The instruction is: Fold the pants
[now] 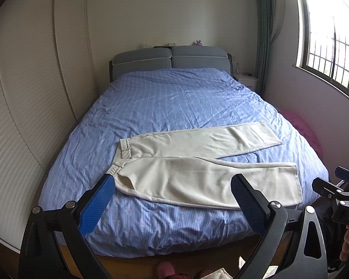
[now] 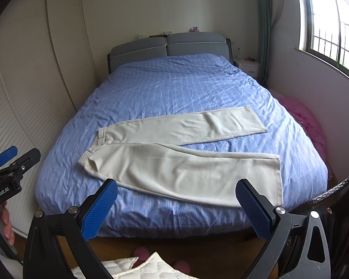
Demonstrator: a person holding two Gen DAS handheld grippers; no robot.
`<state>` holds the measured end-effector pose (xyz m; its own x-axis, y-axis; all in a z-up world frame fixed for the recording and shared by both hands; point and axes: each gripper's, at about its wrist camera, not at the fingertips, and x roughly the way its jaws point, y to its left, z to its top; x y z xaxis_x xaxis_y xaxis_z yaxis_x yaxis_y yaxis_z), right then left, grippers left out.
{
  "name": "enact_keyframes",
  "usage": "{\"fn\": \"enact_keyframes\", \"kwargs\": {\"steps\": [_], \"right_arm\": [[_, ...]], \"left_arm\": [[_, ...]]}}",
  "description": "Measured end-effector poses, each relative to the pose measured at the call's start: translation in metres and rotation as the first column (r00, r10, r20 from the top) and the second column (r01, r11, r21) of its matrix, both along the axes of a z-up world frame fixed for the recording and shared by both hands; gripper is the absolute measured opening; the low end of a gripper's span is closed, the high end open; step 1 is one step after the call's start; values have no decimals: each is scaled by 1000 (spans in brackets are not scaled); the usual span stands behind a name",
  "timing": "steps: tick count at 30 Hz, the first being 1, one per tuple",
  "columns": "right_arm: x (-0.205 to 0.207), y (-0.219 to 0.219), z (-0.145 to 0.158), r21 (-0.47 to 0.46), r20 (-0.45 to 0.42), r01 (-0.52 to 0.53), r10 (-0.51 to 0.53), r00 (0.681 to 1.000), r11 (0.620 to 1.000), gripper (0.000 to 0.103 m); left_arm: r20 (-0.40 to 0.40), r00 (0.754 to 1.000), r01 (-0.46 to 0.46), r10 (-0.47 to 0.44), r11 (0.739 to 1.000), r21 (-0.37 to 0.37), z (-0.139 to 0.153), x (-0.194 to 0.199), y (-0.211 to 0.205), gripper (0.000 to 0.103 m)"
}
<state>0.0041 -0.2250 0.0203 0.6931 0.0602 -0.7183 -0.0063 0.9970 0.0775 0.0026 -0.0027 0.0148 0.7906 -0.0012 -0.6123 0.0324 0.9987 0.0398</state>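
Observation:
Cream pants (image 1: 197, 162) lie flat on the blue bed cover (image 1: 169, 97), near the foot of the bed. The waistband is at the left and both legs spread to the right in a V. They also show in the right wrist view (image 2: 179, 158). My left gripper (image 1: 173, 186) is open and empty, held short of the bed's foot, above the near leg's edge in view. My right gripper (image 2: 176, 190) is open and empty, likewise short of the bed. Each gripper shows at the other view's edge, the right one (image 1: 337, 193) and the left one (image 2: 9, 165).
A louvred wardrobe (image 1: 30, 97) runs along the bed's left side. A grey headboard (image 1: 169, 58) and white nightstand (image 1: 246, 80) are at the far end. A pink bundle (image 1: 300, 125) lies to the right under the window. A quilted white cloth (image 2: 139, 267) lies on the floor.

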Motion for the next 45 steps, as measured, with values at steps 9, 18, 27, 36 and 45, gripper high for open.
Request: {"fn": "enact_keyframes", "kwargs": {"steps": [9,18,27,36,45], "right_arm": [[-1,0,-1,-1,1,0,0,1000,1000,103],[-1,-1,-2,0,1,-1,1,1000,1000,103],[2,1,-6,0,-6,-8,8,1000,1000,103],[19,16,-23,28,-55,-46,48,997,999,103],[71,66,-67,85,-166,-70,84,983,994,103]], "left_arm": [[3,1000,4,-4,1000,0,1,2,1,102],[3,1000,6,-6,1000,-2,2,2,-1,102],[-4,1000,0,0,1000,-3,0,4,-3,102],[-60,997,-57,57,998,-2,-19,17,21,102],[-156,981,-111,114,993,27,-63,70,93,102]]}}
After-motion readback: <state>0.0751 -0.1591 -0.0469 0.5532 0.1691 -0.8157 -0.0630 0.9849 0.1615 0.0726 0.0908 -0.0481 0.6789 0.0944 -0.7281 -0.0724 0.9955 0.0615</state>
